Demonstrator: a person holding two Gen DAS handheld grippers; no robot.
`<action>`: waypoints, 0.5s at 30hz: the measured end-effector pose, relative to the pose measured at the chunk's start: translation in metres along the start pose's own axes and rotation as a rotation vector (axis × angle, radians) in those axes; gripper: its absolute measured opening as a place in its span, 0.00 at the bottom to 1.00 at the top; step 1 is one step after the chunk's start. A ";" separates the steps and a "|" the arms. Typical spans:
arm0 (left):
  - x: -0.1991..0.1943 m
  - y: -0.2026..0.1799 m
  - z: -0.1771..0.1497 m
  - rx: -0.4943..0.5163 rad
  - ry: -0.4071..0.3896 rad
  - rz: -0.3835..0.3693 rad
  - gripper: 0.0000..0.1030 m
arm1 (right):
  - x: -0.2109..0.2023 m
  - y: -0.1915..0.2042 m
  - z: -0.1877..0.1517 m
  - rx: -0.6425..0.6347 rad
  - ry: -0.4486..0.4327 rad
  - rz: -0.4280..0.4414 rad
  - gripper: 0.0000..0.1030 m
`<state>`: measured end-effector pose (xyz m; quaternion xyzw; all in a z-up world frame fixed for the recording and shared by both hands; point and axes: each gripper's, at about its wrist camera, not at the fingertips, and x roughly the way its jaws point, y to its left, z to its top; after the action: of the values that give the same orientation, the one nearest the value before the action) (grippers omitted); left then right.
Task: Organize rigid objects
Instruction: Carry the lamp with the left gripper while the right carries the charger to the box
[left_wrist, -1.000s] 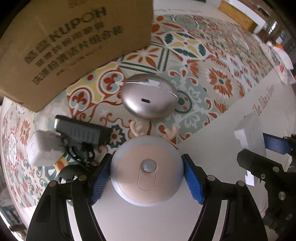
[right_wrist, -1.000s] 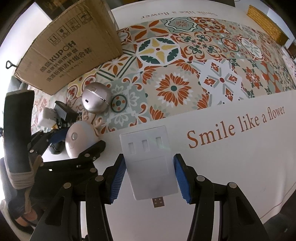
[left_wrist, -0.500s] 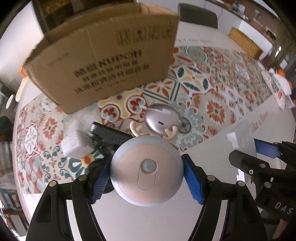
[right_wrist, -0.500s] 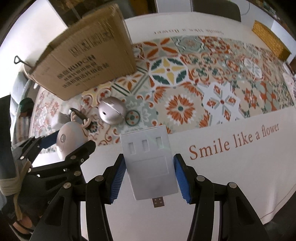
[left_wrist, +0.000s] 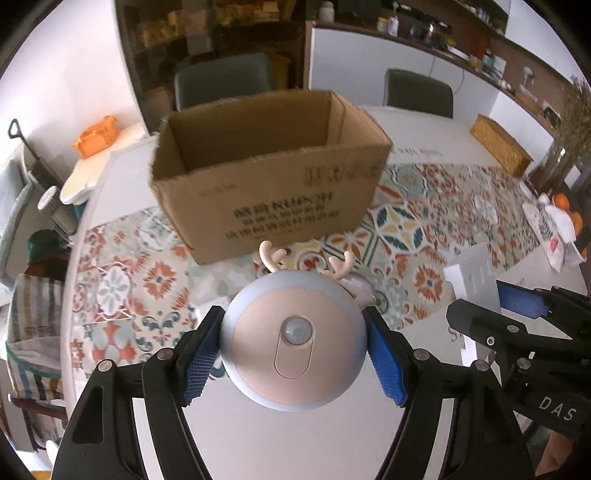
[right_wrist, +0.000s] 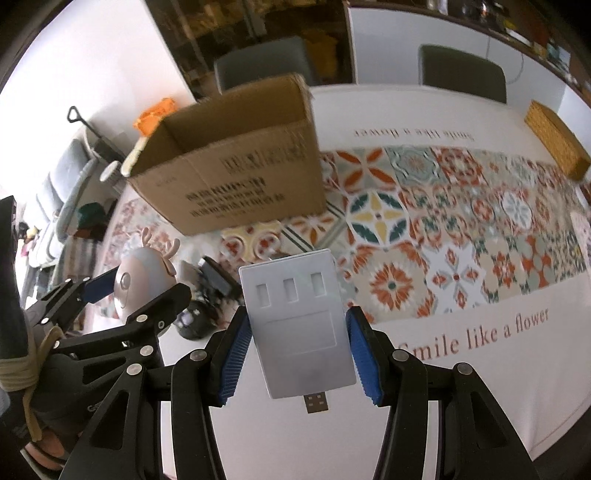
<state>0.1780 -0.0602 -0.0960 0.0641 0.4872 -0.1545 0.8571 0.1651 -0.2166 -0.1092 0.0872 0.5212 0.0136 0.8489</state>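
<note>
Open cardboard box (left_wrist: 266, 177), the landmark, stands on the patterned tablecloth (right_wrist: 461, 236). Before its near wall, the left gripper (left_wrist: 293, 347) pinches the round antlered night light (left_wrist: 293, 339) across its widest part; smooth, domed plastic, likely light but prone to slip. Right of it, the right gripper (right_wrist: 299, 354) clamps the flat white USB hub (right_wrist: 299, 321) by its long edges: stiff, light, plug exposed.
</note>
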 end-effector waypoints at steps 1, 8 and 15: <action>-0.004 0.003 0.002 -0.006 -0.009 0.004 0.72 | -0.003 0.004 0.004 -0.011 -0.012 0.006 0.51; -0.027 0.023 0.014 -0.048 -0.072 0.036 0.72 | -0.018 0.024 0.023 -0.055 -0.080 0.033 0.51; -0.045 0.039 0.034 -0.062 -0.133 0.066 0.72 | -0.026 0.041 0.045 -0.086 -0.132 0.058 0.51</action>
<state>0.1966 -0.0227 -0.0414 0.0433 0.4314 -0.1150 0.8937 0.1961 -0.1849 -0.0594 0.0663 0.4602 0.0550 0.8837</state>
